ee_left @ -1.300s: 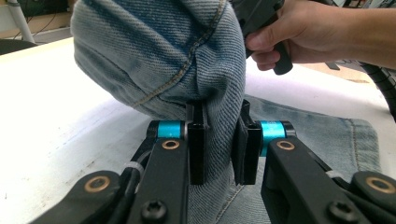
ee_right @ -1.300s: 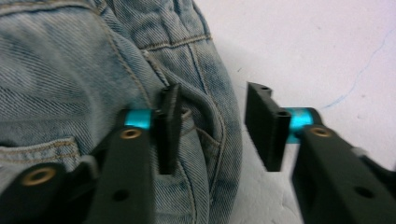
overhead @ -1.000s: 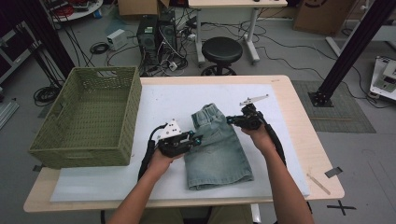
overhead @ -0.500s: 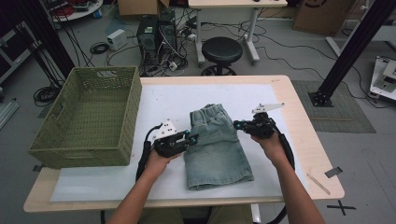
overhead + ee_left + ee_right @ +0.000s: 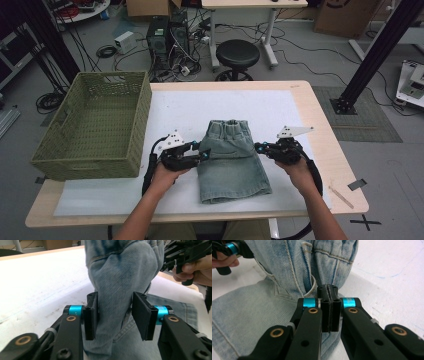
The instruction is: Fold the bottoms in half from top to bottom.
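High view: a pair of denim shorts point(image 5: 232, 160) lies on the white sheet point(image 5: 310, 120) in the middle of the table point(image 5: 327, 125), waistband away from the person, with the green basket point(image 5: 95, 125) off to its left. The left gripper point(image 5: 205, 155) is at the shorts' left edge, the right gripper point(image 5: 257, 148) at the right edge, both near the waistband. The step looks like a fold, so both sides should travel evenly and stay low over the cloth.

Left gripper view: the fingers point(image 5: 141, 315) stand apart with a raised fold of denim between them; they have just been opening, and the pads no longer squeeze it. Let the cloth fall clear before pulling back, or it may drag with the hand.

Right gripper view: the fingers point(image 5: 329, 312) are pressed together, pinching the denim edge by a pocket seam. Best keep that pinch firm and lay the edge down flat before letting go.
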`<action>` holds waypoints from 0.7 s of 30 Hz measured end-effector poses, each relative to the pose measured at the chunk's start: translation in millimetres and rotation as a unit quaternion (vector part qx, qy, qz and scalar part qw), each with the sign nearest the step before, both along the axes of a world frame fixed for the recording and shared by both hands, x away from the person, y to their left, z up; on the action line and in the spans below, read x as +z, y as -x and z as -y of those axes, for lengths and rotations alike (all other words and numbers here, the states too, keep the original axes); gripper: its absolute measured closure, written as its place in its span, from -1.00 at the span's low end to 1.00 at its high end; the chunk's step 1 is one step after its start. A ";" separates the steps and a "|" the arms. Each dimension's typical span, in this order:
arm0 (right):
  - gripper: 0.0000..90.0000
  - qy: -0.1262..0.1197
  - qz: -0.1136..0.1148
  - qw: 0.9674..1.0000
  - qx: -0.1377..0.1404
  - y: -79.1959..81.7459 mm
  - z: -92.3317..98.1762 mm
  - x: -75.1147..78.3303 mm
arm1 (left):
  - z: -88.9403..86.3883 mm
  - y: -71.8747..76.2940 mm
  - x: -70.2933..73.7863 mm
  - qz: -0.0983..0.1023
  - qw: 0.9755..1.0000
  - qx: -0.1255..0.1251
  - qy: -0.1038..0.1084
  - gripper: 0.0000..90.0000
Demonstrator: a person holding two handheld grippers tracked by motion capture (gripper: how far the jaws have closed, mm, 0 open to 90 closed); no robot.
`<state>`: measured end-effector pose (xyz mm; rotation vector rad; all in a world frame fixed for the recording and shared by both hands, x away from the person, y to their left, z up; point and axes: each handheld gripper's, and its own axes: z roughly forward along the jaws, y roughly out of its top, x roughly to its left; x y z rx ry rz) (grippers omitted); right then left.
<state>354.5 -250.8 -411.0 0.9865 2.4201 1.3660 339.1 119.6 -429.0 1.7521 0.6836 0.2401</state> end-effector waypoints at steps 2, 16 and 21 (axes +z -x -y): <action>1.00 -0.001 0.001 1.000 0.002 1.4 0.2 -0.9 | -3.9 1.2 -1.1 -0.003 1.000 0.004 -0.004 0.17; 1.00 0.004 0.005 1.000 -0.003 17.2 0.7 -9.9 | -10.5 15.8 -12.5 -0.015 0.999 0.038 -0.036 0.00; 1.00 0.009 0.002 1.000 -0.009 23.2 1.2 -12.9 | -10.5 23.2 -17.6 -0.021 0.996 0.070 -0.043 -0.03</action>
